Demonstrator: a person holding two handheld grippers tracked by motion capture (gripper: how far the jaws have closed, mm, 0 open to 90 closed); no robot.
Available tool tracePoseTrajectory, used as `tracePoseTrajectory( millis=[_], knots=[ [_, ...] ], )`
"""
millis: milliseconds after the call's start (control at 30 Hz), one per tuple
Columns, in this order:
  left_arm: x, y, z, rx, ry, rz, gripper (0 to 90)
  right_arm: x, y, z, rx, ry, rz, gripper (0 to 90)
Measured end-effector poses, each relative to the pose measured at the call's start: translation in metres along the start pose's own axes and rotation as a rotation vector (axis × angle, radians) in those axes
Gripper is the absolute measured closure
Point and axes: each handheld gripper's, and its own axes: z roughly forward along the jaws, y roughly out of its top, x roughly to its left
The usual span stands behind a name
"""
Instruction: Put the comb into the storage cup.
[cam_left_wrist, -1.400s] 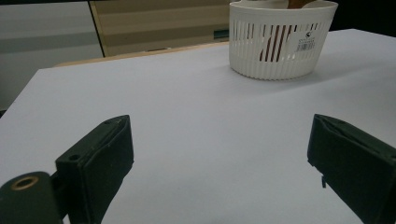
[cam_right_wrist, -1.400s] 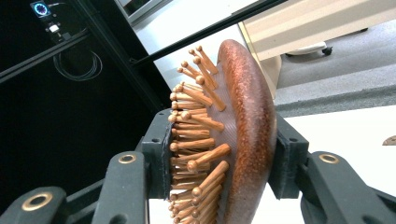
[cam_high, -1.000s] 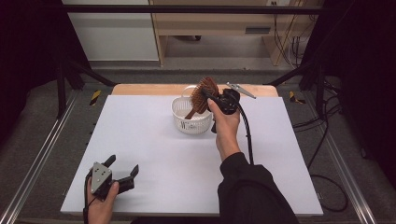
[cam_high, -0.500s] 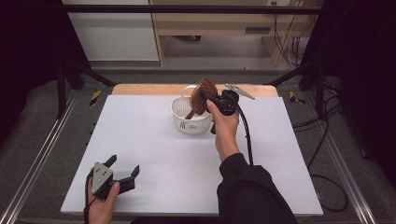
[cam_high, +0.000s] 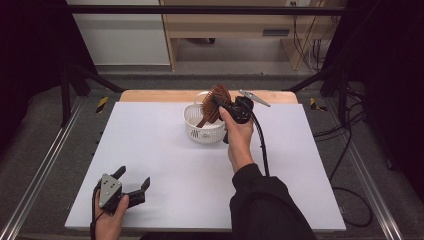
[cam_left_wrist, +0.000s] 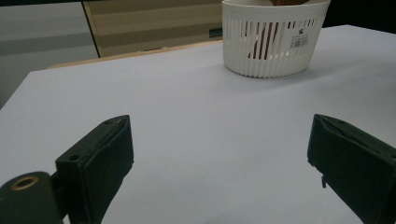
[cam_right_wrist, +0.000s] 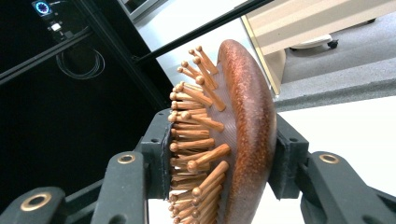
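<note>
A brown wooden hairbrush (cam_high: 214, 103) with peg bristles stands tilted over the white slotted basket (cam_high: 204, 131) at the table's far middle, its handle reaching down into the basket. My right gripper (cam_high: 220, 102) is shut on the brush head; in the right gripper view the jaws clamp the brush (cam_right_wrist: 233, 135) from its bristle side and its rounded back. My left gripper (cam_high: 131, 181) rests at the table's near left corner, jaws open with nothing between them. In the left gripper view the basket (cam_left_wrist: 273, 39) stands far ahead, with the handle showing through its slots.
The white table top (cam_high: 160, 160) stretches between the two hands. A wooden strip (cam_high: 150, 95) runs along its far edge. The right gripper's black cable (cam_high: 261, 145) hangs beside the forearm. Dark metal frame rails (cam_high: 40, 170) flank the table.
</note>
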Motion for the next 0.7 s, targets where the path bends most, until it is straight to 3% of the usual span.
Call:
tracePoseTrajectory(
  millis=[700],
  knots=[
    [-0.0018,0.0001,0.002,0.005,-0.008,0.006,7.1,-0.0072,0.0012,0.0002,0.013,0.0,0.022,49.9]
  ],
)
